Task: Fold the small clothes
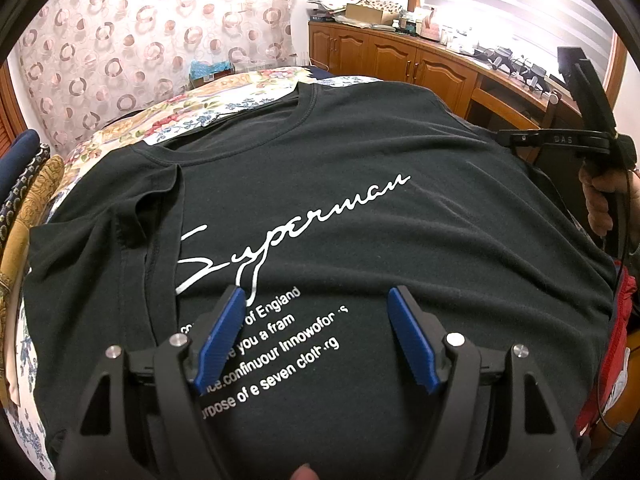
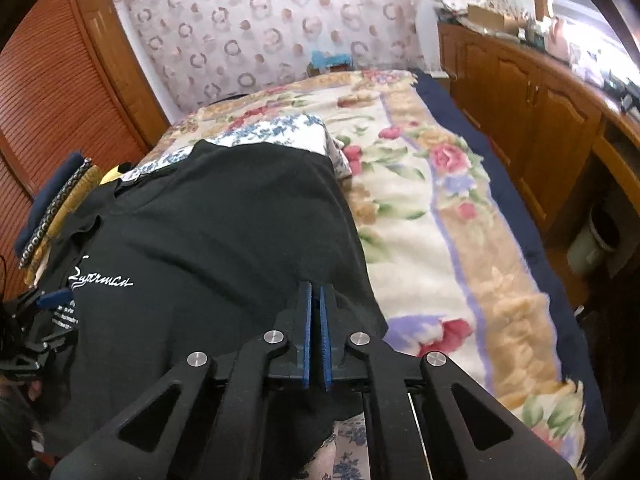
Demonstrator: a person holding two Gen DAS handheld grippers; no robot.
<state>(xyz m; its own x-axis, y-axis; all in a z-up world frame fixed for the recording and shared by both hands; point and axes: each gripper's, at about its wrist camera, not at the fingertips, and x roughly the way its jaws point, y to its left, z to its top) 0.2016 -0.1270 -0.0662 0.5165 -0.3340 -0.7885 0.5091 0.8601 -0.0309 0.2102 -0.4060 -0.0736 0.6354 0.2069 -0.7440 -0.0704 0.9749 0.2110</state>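
Left wrist view looks down on a black cotton T-shirt with white script lettering [image 1: 320,208], spread face up on a bed under a floral blanket [image 2: 420,216]. The left hand-held gripper [image 1: 316,340] hovers over the small printed lines at about 6 o'clock in that view, its blue pads wide apart and holding nothing; no cloth rises between them. One sleeve, at about 9 o'clock, already lies folded in over the chest.

In the right wrist view the right hand-held gripper [image 2: 315,336] sits at the shirt's edge nearest the bare blanket, toward 6 o'clock, with its blue pads drawn together to a thin slit. Whether fabric is pinched in that slit I cannot tell; the tips lie against dark cloth and hide the seam.

The step in hand looks like folding this second side inward to match the first. To do it well, the right pinch should take the full hem thickness, then lift just clear of the bed and carry the edge across toward 9 o'clock in a straight line. The left one would best press down near the lettering as an anchor, so the body does not slide or wrinkle. Lay the fold down flat before letting go.
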